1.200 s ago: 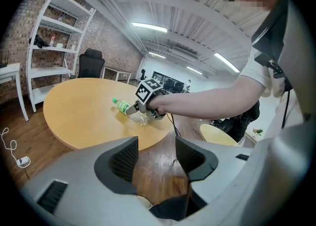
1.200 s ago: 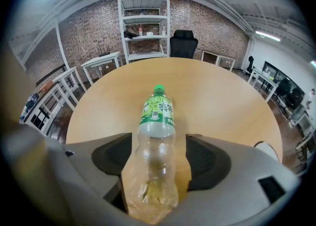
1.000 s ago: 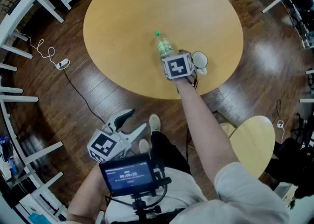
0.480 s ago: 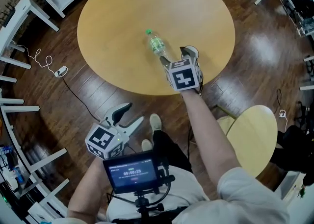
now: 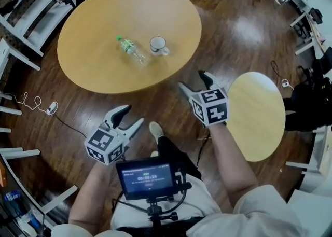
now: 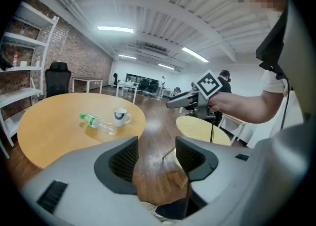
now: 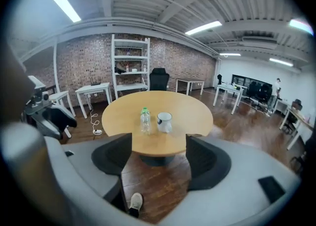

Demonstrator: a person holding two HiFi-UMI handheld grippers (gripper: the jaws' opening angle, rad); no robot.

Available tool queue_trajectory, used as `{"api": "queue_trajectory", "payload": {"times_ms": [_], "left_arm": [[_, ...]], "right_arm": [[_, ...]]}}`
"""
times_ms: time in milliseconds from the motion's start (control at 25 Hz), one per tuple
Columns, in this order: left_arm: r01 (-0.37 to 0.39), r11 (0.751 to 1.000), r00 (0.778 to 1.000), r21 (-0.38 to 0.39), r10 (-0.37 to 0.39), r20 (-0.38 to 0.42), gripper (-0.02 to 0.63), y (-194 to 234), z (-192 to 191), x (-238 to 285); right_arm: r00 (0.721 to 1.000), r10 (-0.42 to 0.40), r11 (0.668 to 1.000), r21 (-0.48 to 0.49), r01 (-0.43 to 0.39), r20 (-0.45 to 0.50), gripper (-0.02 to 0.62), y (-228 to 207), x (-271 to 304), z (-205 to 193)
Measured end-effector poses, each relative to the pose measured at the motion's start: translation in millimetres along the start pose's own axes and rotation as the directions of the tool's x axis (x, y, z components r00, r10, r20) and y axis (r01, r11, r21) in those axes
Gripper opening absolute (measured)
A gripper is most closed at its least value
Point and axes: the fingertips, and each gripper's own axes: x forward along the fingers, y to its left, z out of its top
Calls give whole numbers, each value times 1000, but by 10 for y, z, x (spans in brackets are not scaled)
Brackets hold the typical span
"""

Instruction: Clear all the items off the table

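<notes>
Left hand-held gripper (image 5: 132, 115) and right hand-held gripper (image 5: 192, 80) wide open, empty, off the table (image 5: 93, 70) over wood floor (image 5: 166, 103). Plastic bottle (image 5: 132, 50) lying on table, white mug (image 5: 157, 45) upright just beside.

Clear plastic bottle (image 5: 133, 51), green cap, lying on side on round wooden table (image 5: 93, 33); white mug (image 5: 157, 45) upright just beside.

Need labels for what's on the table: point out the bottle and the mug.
bottle (image 5: 133, 51): head view, middle of its clear body.
mug (image 5: 157, 45): head view, inside its open top.
</notes>
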Motion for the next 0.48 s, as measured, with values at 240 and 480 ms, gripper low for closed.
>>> {"api": "queue_trajectory", "payload": {"times_ms": [240,480], "left_arm": [[137,990,990,27,-136,-32,242,-556,-133,67],[259,963,965,76,-254,-67,242,-1237,-85,388]], "right_arm": [[995,-103,977,187,99,10,353,-105,-1296,-901],[974,-226,929,306,208,22,353,-299,-2292,-1554]]}}
